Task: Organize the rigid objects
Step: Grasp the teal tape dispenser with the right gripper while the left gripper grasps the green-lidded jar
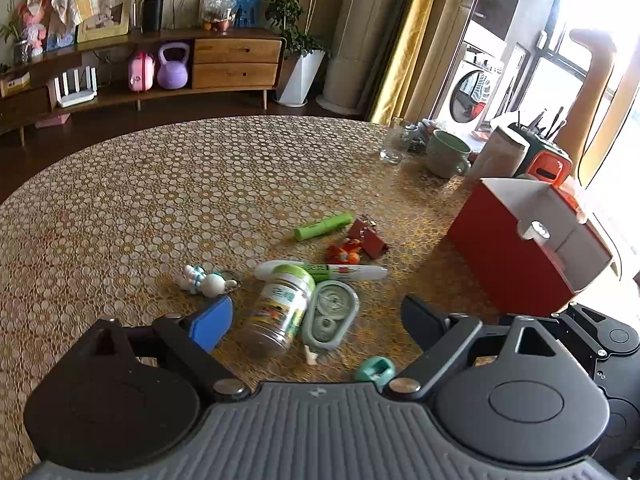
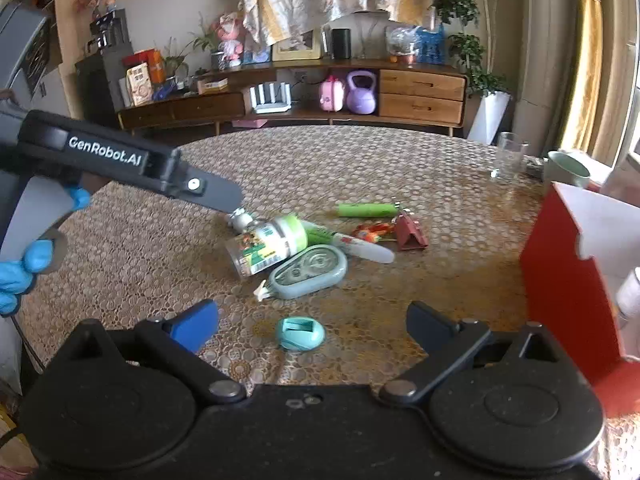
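A jar with a green lid (image 1: 280, 308) (image 2: 266, 246) lies on its side on the patterned table. Beside it lie a grey-green correction tape (image 1: 330, 314) (image 2: 310, 272), a white tube (image 1: 324, 271) (image 2: 360, 246), a green marker (image 1: 324, 226) (image 2: 366, 210), a dark red clip (image 1: 368, 236) (image 2: 410, 234), a small orange toy (image 1: 344, 254), a white bunny keychain (image 1: 204, 280) and a teal sharpener (image 1: 374, 370) (image 2: 300, 334). My left gripper (image 1: 320, 320) is open, its fingers either side of the jar and tape. My right gripper (image 2: 316, 322) is open just above the sharpener. A red box (image 1: 516, 248) (image 2: 568, 280) stands open at the right.
A glass (image 1: 392, 144) (image 2: 508, 156), a green mug (image 1: 446, 154) (image 2: 566, 170) and a knife block (image 1: 540, 144) stand at the table's far right. The left gripper's body (image 2: 120, 164), held by a blue-gloved hand (image 2: 16, 276), reaches in from the left in the right wrist view.
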A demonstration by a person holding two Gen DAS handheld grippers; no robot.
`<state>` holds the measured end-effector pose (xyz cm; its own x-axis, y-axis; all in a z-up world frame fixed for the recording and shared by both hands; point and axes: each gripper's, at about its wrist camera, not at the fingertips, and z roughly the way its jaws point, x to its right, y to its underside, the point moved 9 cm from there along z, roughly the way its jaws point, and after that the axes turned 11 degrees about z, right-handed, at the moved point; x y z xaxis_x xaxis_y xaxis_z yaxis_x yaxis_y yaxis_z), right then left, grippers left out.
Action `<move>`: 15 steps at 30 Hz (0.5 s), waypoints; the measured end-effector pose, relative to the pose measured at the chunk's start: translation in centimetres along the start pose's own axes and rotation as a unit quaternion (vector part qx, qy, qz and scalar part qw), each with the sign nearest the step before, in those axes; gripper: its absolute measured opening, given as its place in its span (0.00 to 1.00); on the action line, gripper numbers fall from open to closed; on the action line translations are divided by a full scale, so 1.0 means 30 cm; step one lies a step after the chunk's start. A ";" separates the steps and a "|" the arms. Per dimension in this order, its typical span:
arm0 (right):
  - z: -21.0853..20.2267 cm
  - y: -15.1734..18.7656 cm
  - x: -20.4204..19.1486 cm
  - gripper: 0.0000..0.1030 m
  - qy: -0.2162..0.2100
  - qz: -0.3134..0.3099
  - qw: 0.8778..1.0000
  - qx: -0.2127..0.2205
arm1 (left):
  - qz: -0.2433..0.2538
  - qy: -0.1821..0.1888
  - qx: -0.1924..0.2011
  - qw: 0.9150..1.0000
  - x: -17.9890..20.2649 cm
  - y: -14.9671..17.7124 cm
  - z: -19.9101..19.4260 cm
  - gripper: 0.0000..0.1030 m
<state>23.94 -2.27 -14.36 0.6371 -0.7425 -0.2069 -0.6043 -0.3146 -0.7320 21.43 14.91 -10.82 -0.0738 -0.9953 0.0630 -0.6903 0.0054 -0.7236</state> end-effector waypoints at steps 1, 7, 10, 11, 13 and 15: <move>0.013 0.004 -0.006 0.96 -0.001 -0.002 1.000 -0.002 | 0.003 0.000 0.002 1.000 -0.003 0.004 0.010 1.00; 0.082 0.030 -0.032 0.96 -0.004 -0.009 1.000 -0.012 | 0.010 -0.004 0.005 1.000 -0.042 0.025 0.087 1.00; 0.117 0.051 -0.033 0.95 0.000 -0.004 1.000 -0.022 | 0.014 -0.020 0.000 1.000 -0.068 0.038 0.133 1.00; 0.127 0.057 -0.034 0.93 -0.001 -0.001 1.000 -0.026 | 0.014 -0.021 -0.002 1.000 -0.074 0.043 0.146 1.00; 0.143 0.065 -0.031 0.91 0.001 0.005 1.000 -0.027 | 0.020 -0.018 -0.004 1.000 -0.079 0.052 0.174 1.00; 0.158 0.072 -0.029 0.87 0.003 0.008 1.000 -0.030 | 0.028 -0.021 -0.004 0.999 -0.084 0.059 0.195 1.00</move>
<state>24.33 0.50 -18.84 0.6244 -0.7512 -0.2139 -0.6418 -0.3373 -0.6887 24.62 16.85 -16.28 -0.0821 -0.9966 -0.0060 -0.6922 0.0614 -0.7191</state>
